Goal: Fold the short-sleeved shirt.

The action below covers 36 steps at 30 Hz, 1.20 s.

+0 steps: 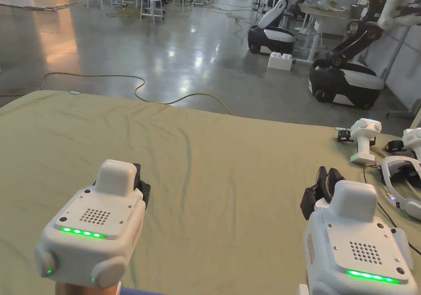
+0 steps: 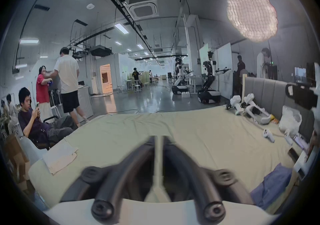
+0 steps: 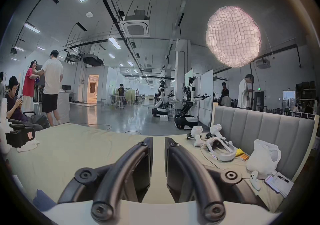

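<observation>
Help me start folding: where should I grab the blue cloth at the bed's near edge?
Probably pinch the blue cloth at a raised fold, coming from above: it lies crumpled on the sheet, so its ridges stand up for the jaws.

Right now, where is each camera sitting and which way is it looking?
Head view: on the person's head, looking down across the pale green bed sheet; left gripper and right gripper show.
Left gripper view: rides the left gripper, facing over the sheet into the hall; own jaws nearly closed.
Right gripper view: rides the right gripper, facing the same way; jaws slightly apart.
All three share the white headset.
</observation>
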{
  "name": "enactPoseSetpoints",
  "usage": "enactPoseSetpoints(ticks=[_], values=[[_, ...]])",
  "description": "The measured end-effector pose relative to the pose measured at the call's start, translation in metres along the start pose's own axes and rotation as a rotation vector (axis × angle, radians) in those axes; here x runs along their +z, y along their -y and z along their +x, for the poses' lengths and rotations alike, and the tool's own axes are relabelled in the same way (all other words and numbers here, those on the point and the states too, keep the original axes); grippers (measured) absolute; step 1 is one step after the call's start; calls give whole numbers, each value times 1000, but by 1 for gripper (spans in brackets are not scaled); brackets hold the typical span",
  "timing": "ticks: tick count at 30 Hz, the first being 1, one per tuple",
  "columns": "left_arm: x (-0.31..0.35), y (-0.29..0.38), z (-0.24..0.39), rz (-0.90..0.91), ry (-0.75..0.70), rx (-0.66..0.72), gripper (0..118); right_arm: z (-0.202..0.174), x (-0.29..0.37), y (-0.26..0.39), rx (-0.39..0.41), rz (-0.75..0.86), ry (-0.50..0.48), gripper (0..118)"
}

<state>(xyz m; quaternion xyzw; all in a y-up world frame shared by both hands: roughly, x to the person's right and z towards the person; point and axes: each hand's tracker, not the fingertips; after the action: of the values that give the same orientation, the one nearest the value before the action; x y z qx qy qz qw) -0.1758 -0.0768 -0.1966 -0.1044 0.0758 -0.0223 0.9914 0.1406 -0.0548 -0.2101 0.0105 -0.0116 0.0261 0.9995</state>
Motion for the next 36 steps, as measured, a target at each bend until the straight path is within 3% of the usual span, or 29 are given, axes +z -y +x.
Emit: enactPoseSetpoints(ticks=[1, 10, 15, 23, 28, 30, 31, 32, 33, 36], values=[[1, -1, 1, 22, -44, 19, 0, -2, -3, -1, -9, -3, -22, 0], [-5, -4, -31, 20, -50, 162, 0, -2, -13, 7, -15, -34, -31, 0], [-3, 12, -70, -66, -32, 189, 0, -2, -16, 12, -15, -73, -43, 0], [-5, 92, -170, -508, 185, 357, 0, -15, -22, 31, 20, -167, -111, 0], [-4, 157, -210, -723, 277, 492, 0, -22, -23, 46, 0, -228, -132, 0], [-6, 180, -221, -783, 317, 580, 14, -25, -23, 51, 1, -246, -137, 0], [-7, 191, -223, -812, 347, 628, 31, -26, -23, 53, 1, -256, -141, 0], [-8, 201, -228, -831, 366, 675, 55, -26, -23, 55, 2, -266, -147, 0], [-10, 210, -231, -852, 381, 710, 64, -26, -24, 57, 6, -274, -151, 0], [-12, 230, -236, -853, 437, 793, 64, -28, -25, 63, 41, -300, -151, 0]])
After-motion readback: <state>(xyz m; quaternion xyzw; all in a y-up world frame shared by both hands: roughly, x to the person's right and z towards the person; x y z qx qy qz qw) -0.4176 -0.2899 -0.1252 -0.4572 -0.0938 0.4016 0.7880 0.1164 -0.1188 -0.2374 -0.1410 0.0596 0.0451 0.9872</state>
